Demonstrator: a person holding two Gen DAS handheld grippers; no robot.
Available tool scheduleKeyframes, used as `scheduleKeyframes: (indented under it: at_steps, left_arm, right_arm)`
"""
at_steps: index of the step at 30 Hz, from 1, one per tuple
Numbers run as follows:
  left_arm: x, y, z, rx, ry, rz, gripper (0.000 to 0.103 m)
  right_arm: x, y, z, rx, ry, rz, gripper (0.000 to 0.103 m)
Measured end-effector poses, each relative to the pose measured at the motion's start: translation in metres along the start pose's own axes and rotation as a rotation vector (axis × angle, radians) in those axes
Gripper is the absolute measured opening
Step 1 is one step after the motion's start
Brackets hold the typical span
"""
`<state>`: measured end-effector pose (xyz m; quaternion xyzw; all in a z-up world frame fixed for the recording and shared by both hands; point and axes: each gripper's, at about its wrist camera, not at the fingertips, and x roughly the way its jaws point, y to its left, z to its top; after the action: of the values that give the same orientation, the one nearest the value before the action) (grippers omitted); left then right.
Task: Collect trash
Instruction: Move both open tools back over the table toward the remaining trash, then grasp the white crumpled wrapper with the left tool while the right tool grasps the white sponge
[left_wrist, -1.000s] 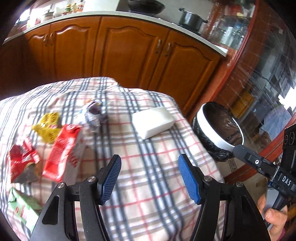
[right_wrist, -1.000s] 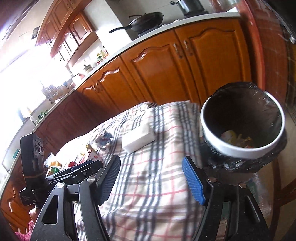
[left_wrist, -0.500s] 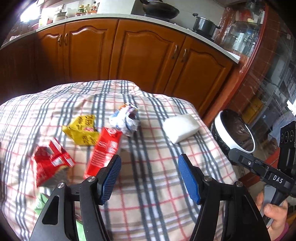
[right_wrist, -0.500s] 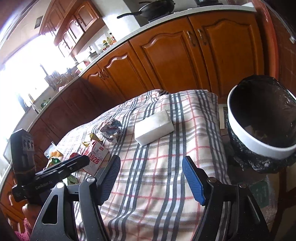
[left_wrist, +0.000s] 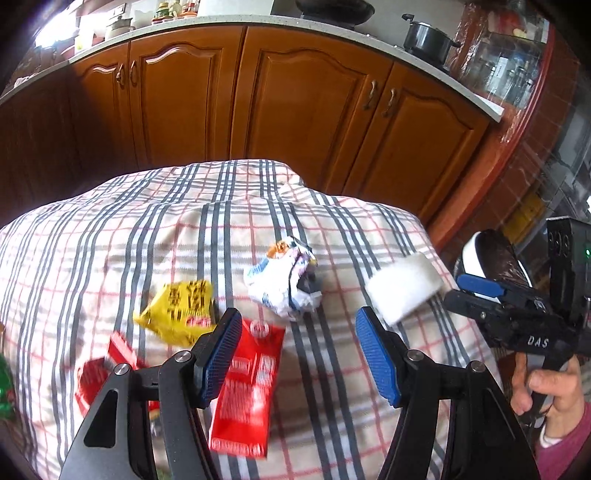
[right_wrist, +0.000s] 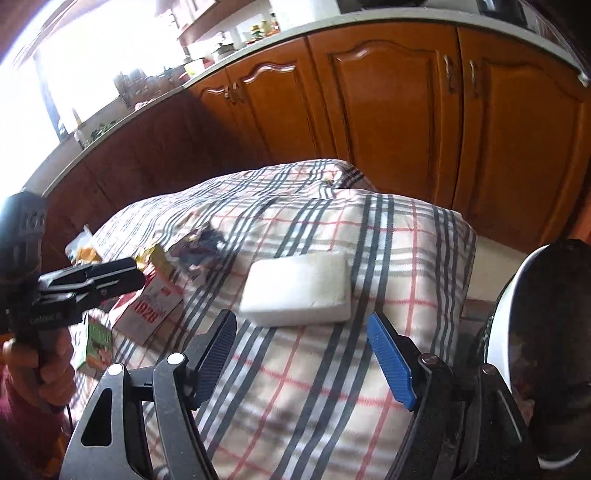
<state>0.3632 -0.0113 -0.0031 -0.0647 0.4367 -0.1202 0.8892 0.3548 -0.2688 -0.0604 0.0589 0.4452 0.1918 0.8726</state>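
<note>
Trash lies on the checked tablecloth (left_wrist: 110, 236): a crumpled white wrapper (left_wrist: 284, 288), a yellow packet (left_wrist: 181, 310), a red carton (left_wrist: 247, 384) and a red wrapper (left_wrist: 99, 369). My left gripper (left_wrist: 299, 354) hovers open just short of the crumpled wrapper, its left pad over the red carton, and holds nothing. My right gripper (right_wrist: 301, 362) hangs just short of a white foam block (right_wrist: 299, 290); its jaws are opening with nothing between them. The black-lined white bin (right_wrist: 517, 332) stands off the table's right edge.
A green carton (right_wrist: 96, 343) lies near the table's left front, beside a hand (right_wrist: 55, 365) holding the left gripper (right_wrist: 133, 273). Wooden cabinets (left_wrist: 295, 103) under a worktop with pots close off the far side. The cloth bulges and drops off at its edges.
The left gripper has swung left over the table, bringing the wrappers under its pads. The right gripper has turned away from the bin to face the white block, and its jaws have widened slightly.
</note>
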Motion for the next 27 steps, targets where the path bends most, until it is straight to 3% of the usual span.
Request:
scheduleKeyframes:
  at_steps: [4, 9, 11, 12, 13, 16, 18, 20, 22, 25, 27]
  left_arm:
    - [0.021, -0.001, 0.012, 0.004, 0.022, 0.009, 0.063]
    - [0.042, -0.003, 0.022, 0.004, 0.054, 0.016, 0.061]
    - [0.048, -0.004, 0.023, 0.008, 0.061, 0.018, 0.053]
    - [0.050, -0.004, 0.023, 0.011, 0.069, 0.016, 0.046]
    - [0.052, -0.005, 0.023, 0.014, 0.077, 0.014, 0.037]
    - [0.056, -0.006, 0.023, 0.023, 0.087, 0.010, 0.030]
    - [0.055, -0.006, 0.023, 0.029, 0.079, 0.003, 0.029]
    - [0.051, -0.007, 0.022, 0.033, 0.069, -0.003, 0.028]
    - [0.046, -0.007, 0.021, 0.037, 0.057, -0.006, 0.028]
    - [0.036, -0.003, 0.019, 0.028, 0.042, -0.012, 0.028]
    - [0.030, -0.001, 0.018, 0.021, 0.035, -0.020, 0.028]
  right_arm:
    - [0.018, -0.015, 0.008, 0.052, 0.018, 0.021, 0.075]
    - [0.018, -0.001, -0.008, 0.028, 0.063, 0.152, 0.074]
    - [0.009, 0.017, -0.018, -0.043, 0.074, 0.205, 0.060]
    - [0.002, 0.029, -0.022, -0.102, 0.076, 0.219, 0.060]
    - [-0.004, 0.036, -0.025, -0.149, 0.070, 0.205, 0.061]
    - [-0.019, 0.050, -0.025, -0.268, 0.002, 0.107, 0.064]
    - [-0.022, 0.046, -0.015, -0.291, -0.039, 0.048, 0.072]
    - [-0.018, 0.045, -0.004, -0.357, -0.052, -0.013, 0.086]
    - [-0.008, 0.051, 0.004, -0.479, -0.016, -0.028, 0.088]
    - [0.019, 0.061, 0.010, -0.682, 0.130, -0.034, 0.089]
    - [0.030, 0.062, 0.009, -0.771, 0.175, -0.068, 0.089]
